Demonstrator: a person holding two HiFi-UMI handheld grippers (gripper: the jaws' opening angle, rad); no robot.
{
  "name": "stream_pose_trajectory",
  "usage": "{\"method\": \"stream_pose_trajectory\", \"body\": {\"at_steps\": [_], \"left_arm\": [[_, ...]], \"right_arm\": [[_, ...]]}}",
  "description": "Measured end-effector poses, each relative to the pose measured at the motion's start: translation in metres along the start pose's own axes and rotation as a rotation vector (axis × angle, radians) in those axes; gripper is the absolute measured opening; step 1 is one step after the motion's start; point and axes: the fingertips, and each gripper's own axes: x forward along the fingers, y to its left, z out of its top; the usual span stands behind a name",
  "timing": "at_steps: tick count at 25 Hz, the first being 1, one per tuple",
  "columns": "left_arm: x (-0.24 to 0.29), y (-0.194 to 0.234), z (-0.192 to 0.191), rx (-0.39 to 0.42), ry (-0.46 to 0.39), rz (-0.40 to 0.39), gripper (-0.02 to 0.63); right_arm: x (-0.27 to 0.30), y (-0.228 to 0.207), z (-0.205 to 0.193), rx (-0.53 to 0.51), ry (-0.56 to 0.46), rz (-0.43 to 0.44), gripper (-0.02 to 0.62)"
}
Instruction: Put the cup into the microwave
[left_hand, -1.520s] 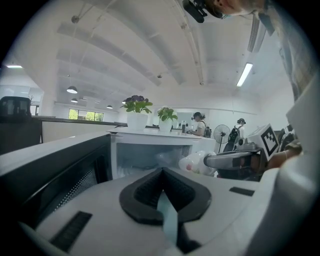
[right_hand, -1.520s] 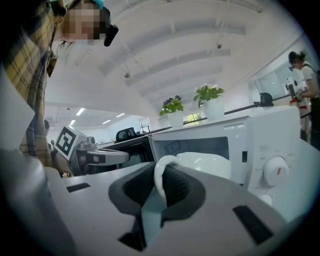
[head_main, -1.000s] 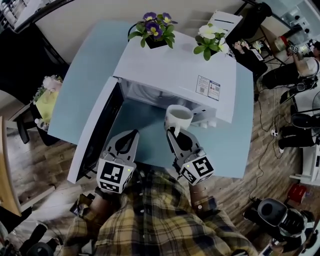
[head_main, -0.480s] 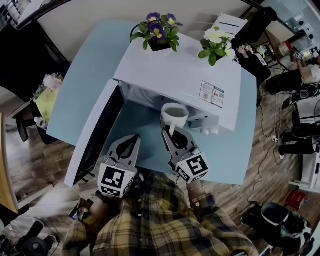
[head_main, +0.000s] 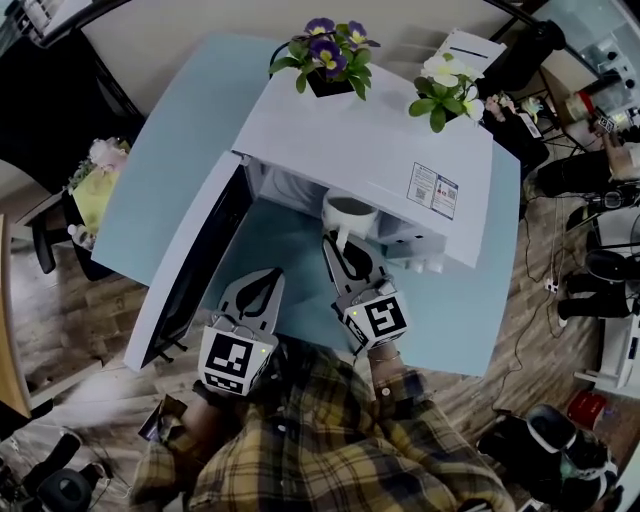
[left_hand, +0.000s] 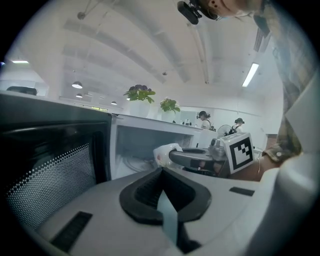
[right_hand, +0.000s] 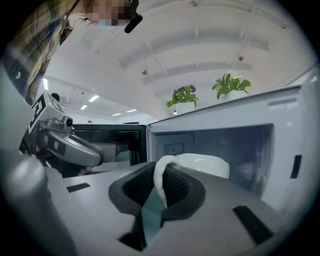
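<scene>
head view: the right tool (head_main: 345, 248), pinching the handle of the cup (head_main: 350, 210), has moved toward 12 o'clock, so the cup now hangs at the mouth of the open microwave (head_main: 370, 140), above the table (head_main: 170, 160).

left gripper view: the left tool (left_hand: 161, 172) is pressed together, empty.

right gripper view: the cavity lies just beyond the cup; probably only the push in and set-down remain.

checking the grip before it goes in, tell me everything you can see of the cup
The cup is a white, glossy mug, ceramic by its look, with a loop handle. It is upright at the mouth of the open microwave, partly under its top edge, handle toward the person. The right gripper clamps the handle; nothing else visibly touches it.
</scene>
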Motion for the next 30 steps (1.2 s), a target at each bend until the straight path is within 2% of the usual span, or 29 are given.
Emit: {"method": "stream_pose_trajectory", "body": {"at_steps": [16,30], "left_arm": [[-0.004,0.013,-0.004,-0.018,0.007,0.044,-0.008],[-0.013,0.021,-0.009,-0.011,0.004,0.063,-0.008]], "right_arm": [[0.043,-0.014,-0.006,-0.053,-0.074,-0.017,0.043],[0.075,-0.034,-0.010,-0.161,-0.125,-0.153,0.043]]}}
